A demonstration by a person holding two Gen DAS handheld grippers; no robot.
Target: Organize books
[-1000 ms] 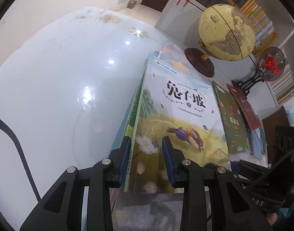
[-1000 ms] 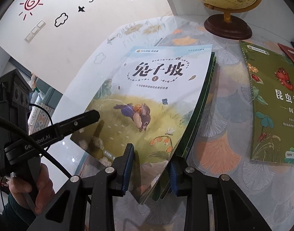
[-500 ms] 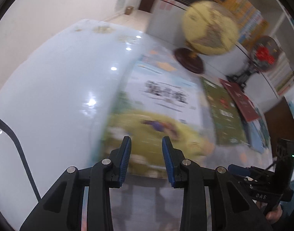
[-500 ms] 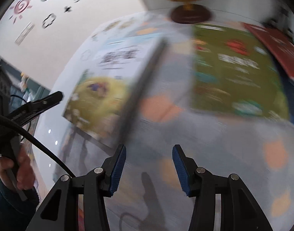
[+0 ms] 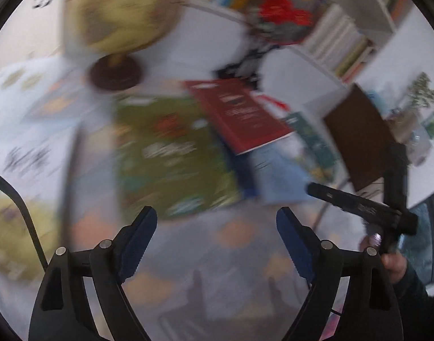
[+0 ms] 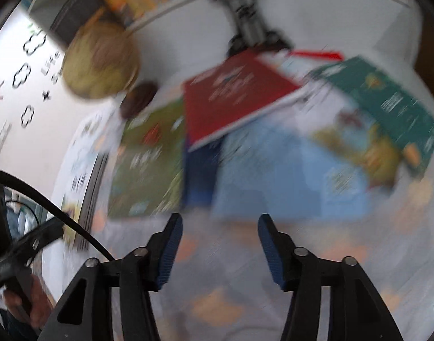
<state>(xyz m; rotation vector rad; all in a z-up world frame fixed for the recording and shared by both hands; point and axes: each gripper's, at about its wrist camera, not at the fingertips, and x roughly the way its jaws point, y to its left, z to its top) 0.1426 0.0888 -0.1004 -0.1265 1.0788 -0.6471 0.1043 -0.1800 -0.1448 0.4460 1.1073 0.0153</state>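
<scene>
Both views are motion-blurred. A green book point(image 5: 174, 156) point(image 6: 148, 167) lies flat on the patterned tablecloth point(image 5: 217, 270), and a red book point(image 5: 239, 116) point(image 6: 231, 99) rests partly over a blue book point(image 5: 276, 170) point(image 6: 273, 176). A teal book point(image 6: 393, 108) lies further right. The stack topped by the white rabbit-cover book point(image 5: 26, 153) sits at the left edge. My left gripper point(image 5: 217, 236) hangs over bare cloth in front of the green book, its jaws opening wide with nothing between them. My right gripper point(image 6: 219, 250) hovers before the blue book, jaws opening, empty.
A yellow globe point(image 5: 117, 20) point(image 6: 100, 62) on a dark round base stands behind the books. A red-flowered ornament on a black stand point(image 5: 282, 14) and a bookshelf point(image 5: 344, 48) lie beyond. The other hand-held gripper point(image 5: 364, 207) shows at the right, and a hand point(image 6: 32, 304) at lower left.
Both grippers let go of the rabbit-cover stack, swung right toward the green, red and blue books, and their jaws widened. The stack now lies at the left.
</scene>
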